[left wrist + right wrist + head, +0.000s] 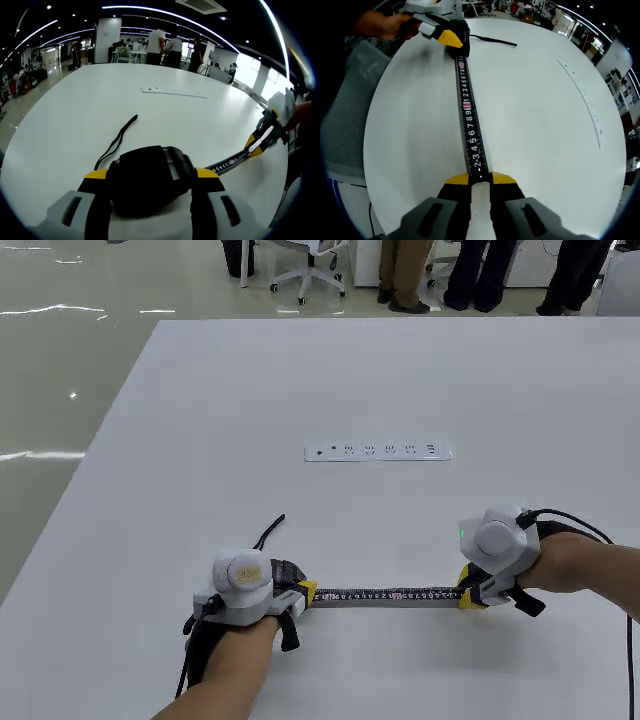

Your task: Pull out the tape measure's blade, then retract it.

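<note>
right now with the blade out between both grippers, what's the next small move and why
Probably ease the right gripper toward the left gripper, feeding the blade into the case. The blade already spans the gap between them, pinched at its tip, so the pull looks done and retracting remains.

White table, power strip, office chair

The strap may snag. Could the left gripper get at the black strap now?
Probably not yet: the left gripper is shut on the tape measure case. The strap lies just beyond it on bare table, so the path looks free once it lets go.
</note>
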{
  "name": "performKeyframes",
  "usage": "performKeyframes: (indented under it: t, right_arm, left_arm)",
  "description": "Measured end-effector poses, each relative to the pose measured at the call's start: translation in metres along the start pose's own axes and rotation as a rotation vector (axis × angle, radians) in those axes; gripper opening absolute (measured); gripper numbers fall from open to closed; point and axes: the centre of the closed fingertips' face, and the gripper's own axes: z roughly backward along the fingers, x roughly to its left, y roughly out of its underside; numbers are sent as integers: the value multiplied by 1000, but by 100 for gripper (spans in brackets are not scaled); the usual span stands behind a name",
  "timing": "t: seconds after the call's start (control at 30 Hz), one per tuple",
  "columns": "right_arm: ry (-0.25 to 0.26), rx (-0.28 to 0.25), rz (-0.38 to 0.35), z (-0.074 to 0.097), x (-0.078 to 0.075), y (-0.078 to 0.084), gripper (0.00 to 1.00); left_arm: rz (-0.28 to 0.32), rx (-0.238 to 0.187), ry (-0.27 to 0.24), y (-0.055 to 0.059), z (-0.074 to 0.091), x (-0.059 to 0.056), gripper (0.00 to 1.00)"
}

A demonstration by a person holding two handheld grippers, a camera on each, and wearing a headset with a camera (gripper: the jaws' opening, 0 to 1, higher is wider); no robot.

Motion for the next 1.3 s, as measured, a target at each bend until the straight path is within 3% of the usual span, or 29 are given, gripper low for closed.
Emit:
performKeyframes:
  t: [0.53, 1.3]
  right_arm:
    - [10, 5, 20, 0, -1, 0, 13]
    - [11, -21, -17, 0, -1, -5, 13]
  left_arm:
    - [4, 1, 9, 0, 1, 0, 59]
    - [9, 3, 27, 1, 1, -2, 60]
